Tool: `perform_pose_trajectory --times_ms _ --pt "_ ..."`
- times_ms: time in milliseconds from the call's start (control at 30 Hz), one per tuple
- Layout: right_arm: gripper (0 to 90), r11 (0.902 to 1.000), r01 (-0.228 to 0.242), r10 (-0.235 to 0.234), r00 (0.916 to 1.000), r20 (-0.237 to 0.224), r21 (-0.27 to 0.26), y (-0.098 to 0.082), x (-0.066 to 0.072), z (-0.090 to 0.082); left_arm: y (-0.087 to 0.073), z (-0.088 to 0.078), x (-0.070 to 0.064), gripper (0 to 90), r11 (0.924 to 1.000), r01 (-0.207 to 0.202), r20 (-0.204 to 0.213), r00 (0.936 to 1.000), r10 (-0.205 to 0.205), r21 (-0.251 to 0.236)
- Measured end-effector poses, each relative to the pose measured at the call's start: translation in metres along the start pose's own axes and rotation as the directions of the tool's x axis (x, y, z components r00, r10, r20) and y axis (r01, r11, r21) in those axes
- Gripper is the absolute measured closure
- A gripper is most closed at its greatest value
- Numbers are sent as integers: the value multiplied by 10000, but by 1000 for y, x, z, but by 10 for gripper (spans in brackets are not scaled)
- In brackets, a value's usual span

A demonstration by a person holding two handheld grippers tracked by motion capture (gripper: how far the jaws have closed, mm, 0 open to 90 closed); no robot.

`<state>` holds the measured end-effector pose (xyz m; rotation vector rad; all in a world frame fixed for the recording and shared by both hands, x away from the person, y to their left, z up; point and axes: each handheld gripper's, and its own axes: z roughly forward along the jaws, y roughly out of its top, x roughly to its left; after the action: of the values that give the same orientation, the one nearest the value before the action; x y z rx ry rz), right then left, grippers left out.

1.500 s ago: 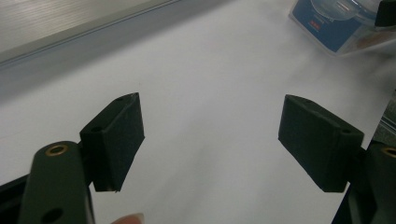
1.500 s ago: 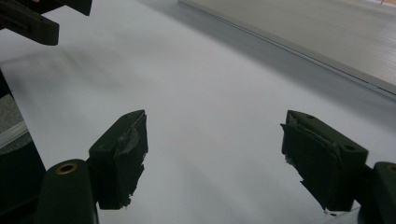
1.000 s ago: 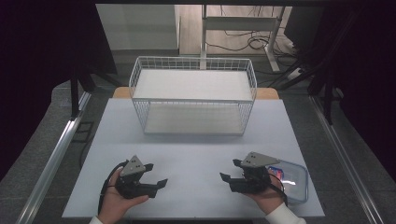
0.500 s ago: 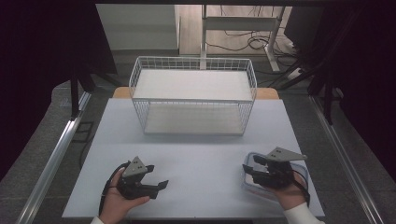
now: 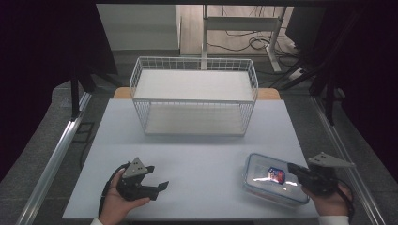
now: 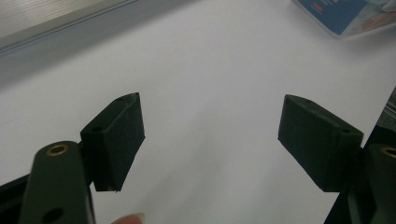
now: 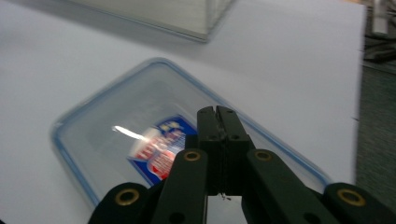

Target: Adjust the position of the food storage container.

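Left gripper (image 5: 157,183) rests low on white table (image 5: 197,154), near left corner; jaws spread wide, nothing between. Right gripper (image 5: 292,167) at table's right edge, jaws pressed together, empty, tips over lid of clear plastic box (image 5: 272,180). Box lies flat, near right corner. Wire basket (image 5: 195,96) stands at far side.

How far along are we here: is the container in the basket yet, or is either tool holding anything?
Nothing looks done: the wire basket sits with nothing in it. The lidded plastic container lies flat on the table, near the right tool, whose jaws are shut with nothing between them, poised at the lid. The left tool rests open, away from it. Any gripping, lifting or placing remains, if that is the aim.
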<state>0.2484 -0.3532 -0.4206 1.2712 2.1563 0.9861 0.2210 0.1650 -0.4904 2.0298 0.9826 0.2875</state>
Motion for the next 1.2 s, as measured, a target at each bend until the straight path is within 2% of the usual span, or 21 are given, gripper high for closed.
perform_pose_trajectory --times_ms 133,167,200,300,400,433,467,500,567,667,733,767,800,867,967,1100,1200 --pt "888 9985 -396 367 9965 745 384 -9 -20 -9 -1 3 0 221 9999 46 -2 10000 -46 97" --pt "888 9962 -560 478 9917 1198 666 -14 -28 -10 -1 2 0 221 9999 25 -9 10000 -25 103" --pt "888 9962 -560 478 9917 1198 666 -14 -28 -10 -1 2 0 221 9999 25 -9 10000 -25 103" --pt "888 9904 -675 436 9806 1912 1205 -22 -38 -9 -1 2 -1 221 10000 22 -9 10000 -22 83" --pt "888 9867 -843 523 9740 2206 1387 -29 -44 -8 -1 2 -2 221 9999 -4 5 10000 4 112" --pt "888 9838 -947 562 9693 2392 1523 -33 -46 -8 -1 2 -2 221 9999 -13 6 10000 13 125" --pt "888 9838 -947 562 9693 2392 1523 -33 -46 -8 -1 2 -2 221 9999 -7 5 10000 7 115" --pt "888 9798 -1018 557 9657 2537 1723 -38 -48 -7 -1 2 -2 221 10000 0 -7 10000 0 99" --pt "888 9775 -1058 564 9646 2575 1824 -41 -49 -6 -1 1 -2 221 10000 2 -25 10000 -1 74" --pt "888 9681 -1246 657 9635 2595 2173 -48 -48 -4 -1 1 -3 222 10000 -9 1 10000 9 39" --pt "888 9609 -1243 618 9673 2459 2473 -52 -46 2 -1 3 -4 222 10000 -32 23 10000 32 92" --pt "888 9546 -1168 551 9733 2230 2740 -53 -43 7 -1 3 -5 222 9999 -87 40 10000 87 136" --pt "888 9546 -1168 551 9733 2230 2740 -53 -43 7 -1 3 -5 222 9999 -87 40 10000 87 136" --pt "888 9508 -1019 440 9791 1984 2925 -51 -38 13 0 3 -6 222 9999 -98 41 9999 98 138" --pt "889 9458 -936 306 9789 2019 3108 -50 -36 15 -1 3 -5 222 9999 -77 44 10000 77 148" --pt "888 9463 -974 369 9798 1965 3082 -49 -34 16 -1 3 -5 222 9998 -59 22 10000 59 176" --pt "889 9475 -885 349 9838 1759 3074 -47 -30 19 -1 2 -4 222 9999 -18 -11 10000 19 105"
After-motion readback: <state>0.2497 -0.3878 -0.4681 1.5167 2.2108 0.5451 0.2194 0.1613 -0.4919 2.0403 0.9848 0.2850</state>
